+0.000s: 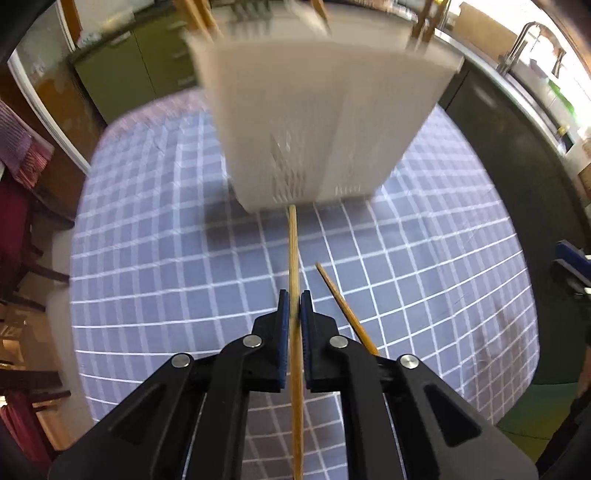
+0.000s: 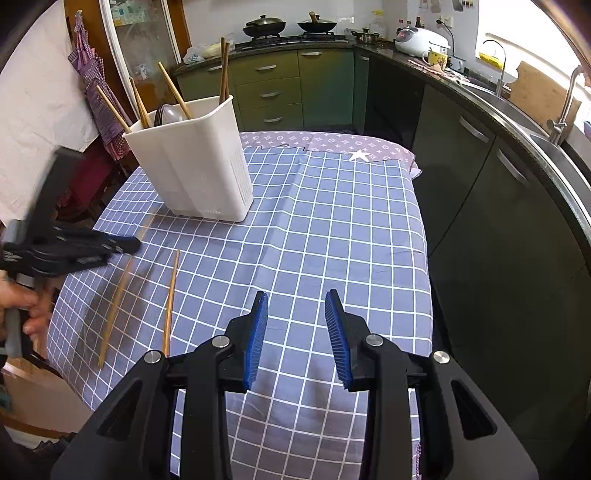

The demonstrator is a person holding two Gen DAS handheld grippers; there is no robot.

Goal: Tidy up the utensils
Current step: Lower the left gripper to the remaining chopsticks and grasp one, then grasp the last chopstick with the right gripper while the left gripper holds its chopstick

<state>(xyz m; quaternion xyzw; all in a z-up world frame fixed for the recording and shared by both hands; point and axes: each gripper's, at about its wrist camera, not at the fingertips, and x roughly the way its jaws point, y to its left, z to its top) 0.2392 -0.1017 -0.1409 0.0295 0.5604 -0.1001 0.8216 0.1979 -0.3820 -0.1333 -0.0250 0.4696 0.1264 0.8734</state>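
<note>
My left gripper (image 1: pixel 294 301) is shut on a wooden chopstick (image 1: pixel 293 251) that points toward the base of a white utensil holder (image 1: pixel 317 110). A second chopstick (image 1: pixel 345 306) lies on the cloth just right of it. In the right wrist view the left gripper (image 2: pixel 125 244) is blurred at the left, with its chopstick (image 2: pixel 118 295) blurred beneath it. The other chopstick (image 2: pixel 170 295) lies flat. The holder (image 2: pixel 195 162) stands at the table's far left with several chopsticks and a spoon in it. My right gripper (image 2: pixel 296 321) is open and empty above the cloth.
The table is covered by a blue checked cloth (image 2: pixel 332 229). Dark green kitchen cabinets (image 2: pixel 480 184) and a counter with a sink run along the right. A stove with pans (image 2: pixel 288 27) is at the back. A chair with clothes (image 2: pixel 92 92) stands at the left.
</note>
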